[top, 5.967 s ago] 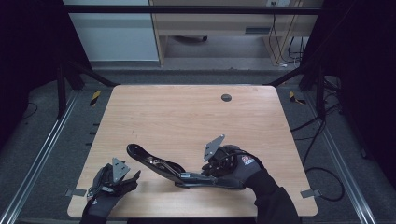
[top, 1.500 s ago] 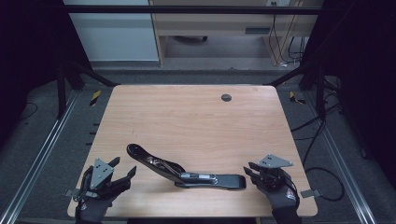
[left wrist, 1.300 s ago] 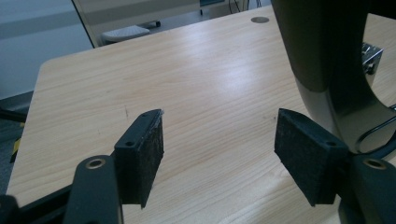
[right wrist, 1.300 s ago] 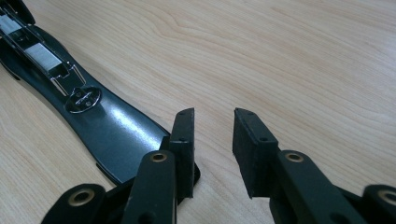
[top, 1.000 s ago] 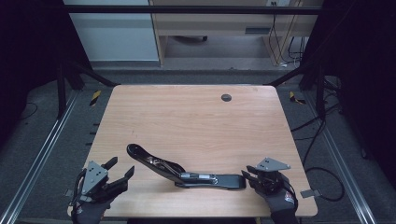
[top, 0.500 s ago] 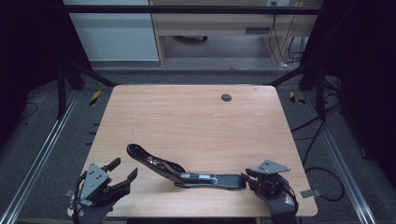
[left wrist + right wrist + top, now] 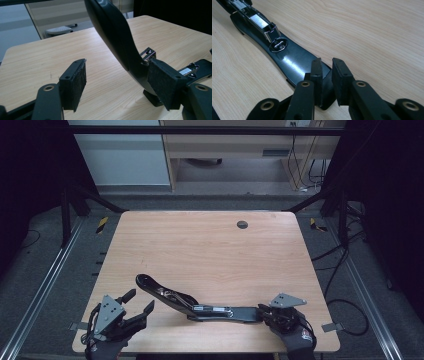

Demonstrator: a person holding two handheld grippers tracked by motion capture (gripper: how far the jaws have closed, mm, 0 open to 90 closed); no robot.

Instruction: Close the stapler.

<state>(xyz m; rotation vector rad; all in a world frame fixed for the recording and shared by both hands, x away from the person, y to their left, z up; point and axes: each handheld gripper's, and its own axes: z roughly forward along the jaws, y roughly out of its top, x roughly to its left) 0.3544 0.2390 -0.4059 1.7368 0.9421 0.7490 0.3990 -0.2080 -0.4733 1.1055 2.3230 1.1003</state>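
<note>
A black stapler lies opened out near the front of the wooden table, its top arm rising to the left and its base flat to the right. My left gripper is open just short of the raised arm. In the left gripper view that arm curves up close beside the right pad. My right gripper is at the base's right end. Its jaws have just been closing and stand a narrow gap apart over the base's tip, with nothing visibly pinched between the pads.
A small dark round grommet sits in the tabletop at the far right. Metal rails run along the floor on both sides, and cables trail at the right. A cabinet and desk stand beyond the table.
The right jaws have narrowed at the stapler's base end. Six seconds ago the right hand was at the stapler's middle; it now sits at the front right. The left gripper shifted slightly.
</note>
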